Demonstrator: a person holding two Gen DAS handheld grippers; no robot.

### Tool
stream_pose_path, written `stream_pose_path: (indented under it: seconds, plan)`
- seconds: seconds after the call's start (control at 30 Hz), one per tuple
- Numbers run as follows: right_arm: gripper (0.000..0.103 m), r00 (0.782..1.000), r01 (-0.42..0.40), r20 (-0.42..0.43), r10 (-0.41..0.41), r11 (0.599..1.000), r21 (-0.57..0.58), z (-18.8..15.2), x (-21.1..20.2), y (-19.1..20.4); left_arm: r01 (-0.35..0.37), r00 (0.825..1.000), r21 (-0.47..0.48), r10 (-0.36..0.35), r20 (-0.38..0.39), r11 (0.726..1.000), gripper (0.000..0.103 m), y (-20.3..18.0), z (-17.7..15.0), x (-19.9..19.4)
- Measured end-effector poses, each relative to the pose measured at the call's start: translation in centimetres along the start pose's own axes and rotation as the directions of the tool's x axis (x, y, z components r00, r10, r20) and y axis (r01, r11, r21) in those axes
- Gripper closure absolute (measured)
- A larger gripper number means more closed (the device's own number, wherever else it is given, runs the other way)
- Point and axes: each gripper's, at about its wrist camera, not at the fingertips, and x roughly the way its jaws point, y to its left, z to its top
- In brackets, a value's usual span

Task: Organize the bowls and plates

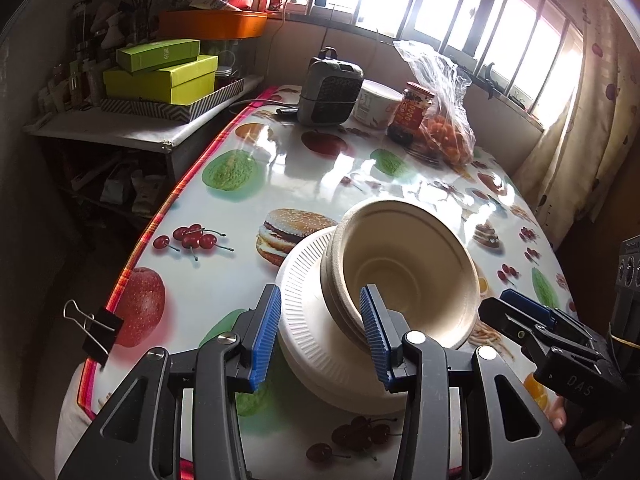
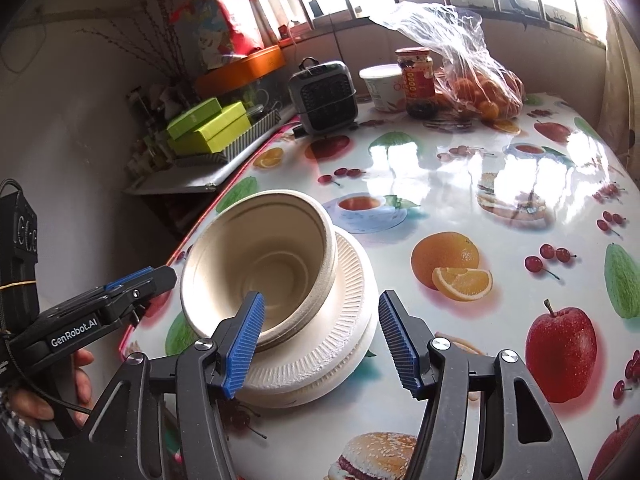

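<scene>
While both tongs (image 1: pixel 320 336) (image 2: pixel 322 340) gape, nested bowls (image 1: pixel 404 276) tilt on stacked plates (image 1: pixel 308 304)

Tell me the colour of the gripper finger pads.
Blue, ribbed pads; clearest in the right wrist view.

"GenRobot.AI" is printed in white on the left gripper (image 2: pixel 132 292) body — seen from the right wrist view. "DAS" is embossed on the right gripper (image 1: pixel 520 316) body.

We see nested cream bowls (image 1: pixel 408 276) tilted atop stacked ribbed white plates (image 1: pixel 304 280), beside the printed hamburger (image 1: pixel 292 232).
</scene>
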Motion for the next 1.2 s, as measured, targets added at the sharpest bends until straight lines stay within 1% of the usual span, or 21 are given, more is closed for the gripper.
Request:
stream_pose_path:
  seconds: [0.13,0.23,0.33,0.47,0.67,0.8,0.9,0.97,1.1,1.2]
  plan:
    - [0.043,1.000,0.025,0.016,-0.025,1.000,-0.005,-0.8,-0.6,-0.1,-0.026,0.999,0.022,0.026,0.029,0.999,0.060,0.0,-0.6,-0.7]
    - [0.043,0.998,0.044,0.033,-0.044,0.999,-0.009,-1.4,-1.3,-0.3,-0.029,0.999,0.015,0.029,0.030,0.999,0.060,0.3,-1.1,-0.9]
    - [0.043,0.997,0.060,0.044,-0.059,0.998,-0.006,-1.9,-1.7,-0.5,-0.047,0.998,0.023,0.046,0.036,0.999,0.060,0.5,-1.7,-1.1]
    - [0.043,0.994,0.095,0.062,-0.093,0.995,-0.031,-3.0,-2.1,-0.7,-0.085,0.995,0.058,0.082,0.052,0.995,0.060,0.4,-2.8,-1.2]
    - [0.041,0.989,0.142,0.047,-0.140,0.988,-0.053,-4.9,-1.7,-1.2,-0.146,0.988,0.085,0.140,0.072,0.986,0.060,0.9,-4.6,-1.2]
    - [0.037,0.989,0.146,0.031,-0.144,0.986,-0.078,-5.9,-1.2,-1.2,-0.171,0.984,0.112,0.164,0.072,0.979,0.060,1.0,-5.9,-0.9]
    - [0.034,0.988,0.156,0.025,-0.155,0.984,-0.085,-6.6,-1.0,-1.2,-0.183,0.982,0.118,0.176,0.072,0.976,0.059,1.2,-6.9,-0.6]
    - [0.030,0.987,0.160,0.025,-0.158,0.983,-0.090,-7.0,-0.9,-1.1,-0.178,0.983,0.120,0.172,0.056,0.977,0.054,1.3,-7.3,-0.3]
    - [0.029,0.984,0.179,0.021,-0.178,0.976,-0.120,-7.6,-0.5,-0.8,-0.174,0.984,0.106,0.170,0.048,0.979,0.053,1.5,-8.0,0.0]
    - [0.026,0.984,0.178,0.005,-0.179,0.977,-0.119,-7.9,0.0,-0.8,-0.171,0.985,0.104,0.168,0.034,0.980,0.053,1.4,-8.3,0.5]
